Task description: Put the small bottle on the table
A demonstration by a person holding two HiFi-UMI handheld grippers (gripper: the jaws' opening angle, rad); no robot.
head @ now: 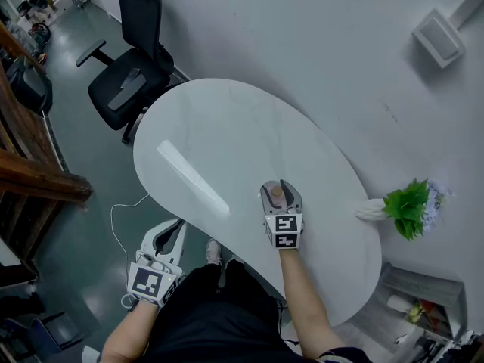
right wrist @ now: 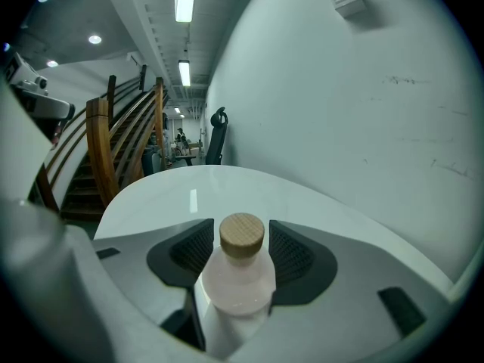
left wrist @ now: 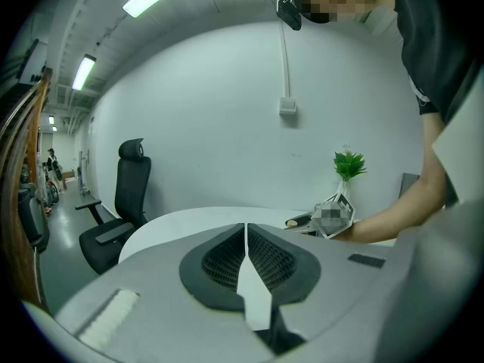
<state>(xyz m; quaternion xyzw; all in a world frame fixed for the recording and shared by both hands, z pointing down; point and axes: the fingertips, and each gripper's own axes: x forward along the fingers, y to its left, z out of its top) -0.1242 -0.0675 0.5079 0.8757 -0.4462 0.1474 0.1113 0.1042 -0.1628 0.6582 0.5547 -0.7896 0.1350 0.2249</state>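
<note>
My right gripper (head: 280, 190) stands released — bottle (right wrist: 240, 277) upright on the table (head: 227, 127) between its jaws, so I'd back straight out.

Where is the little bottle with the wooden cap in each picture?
Head view: the little bottle stands low in the middle, between the right tongs.
Left gripper view: too small to tell; only the far-off right tongs show, right of the middle.
Right gripper view: bottom middle, big and close, between the tongs.
Shared landmark: the white table, seen in all three views.
</note>
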